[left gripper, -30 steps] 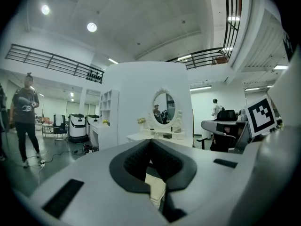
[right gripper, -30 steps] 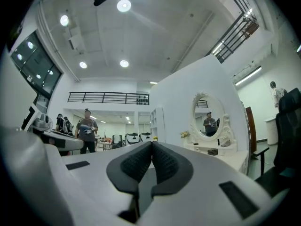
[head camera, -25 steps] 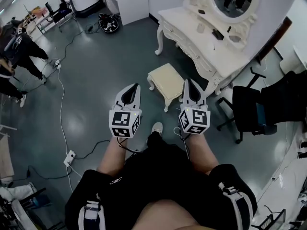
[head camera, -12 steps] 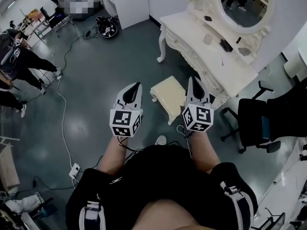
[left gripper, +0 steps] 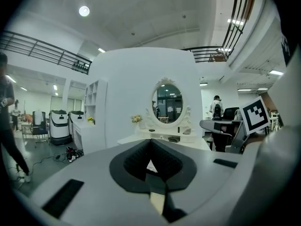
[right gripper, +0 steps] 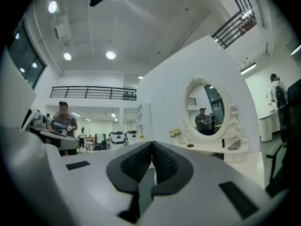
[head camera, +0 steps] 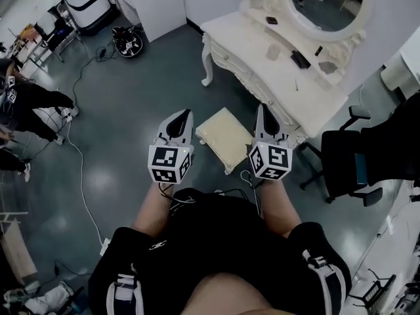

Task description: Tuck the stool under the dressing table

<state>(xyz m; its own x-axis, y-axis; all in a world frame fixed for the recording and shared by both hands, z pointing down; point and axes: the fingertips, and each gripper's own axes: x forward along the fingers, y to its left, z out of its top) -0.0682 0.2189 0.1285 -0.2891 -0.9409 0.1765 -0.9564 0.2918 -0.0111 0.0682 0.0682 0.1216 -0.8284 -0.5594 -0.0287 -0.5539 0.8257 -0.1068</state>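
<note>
A cream cushioned stool (head camera: 223, 135) stands on the grey floor in front of the white carved dressing table (head camera: 275, 77) with its oval mirror (head camera: 326, 2). In the head view my left gripper (head camera: 184, 113) is held just left of the stool and my right gripper (head camera: 261, 108) just right of it, both well above it. Both are shut with nothing between the jaws. The left gripper view looks level at the table (left gripper: 162, 138) and mirror (left gripper: 167, 105); the right gripper view shows the same table (right gripper: 211, 147) from the left.
A black office chair (head camera: 351, 166) stands right of the stool. White cabinets (head camera: 151, 2), a machine (head camera: 82, 2) and a black device (head camera: 126, 40) line the back. Cables (head camera: 75, 156) run over the floor at left, where a person (head camera: 23, 100) stands.
I have walked forward with both grippers. The stool and dressing table have come closer, and the stool now sits between the two grippers instead of ahead of them.
</note>
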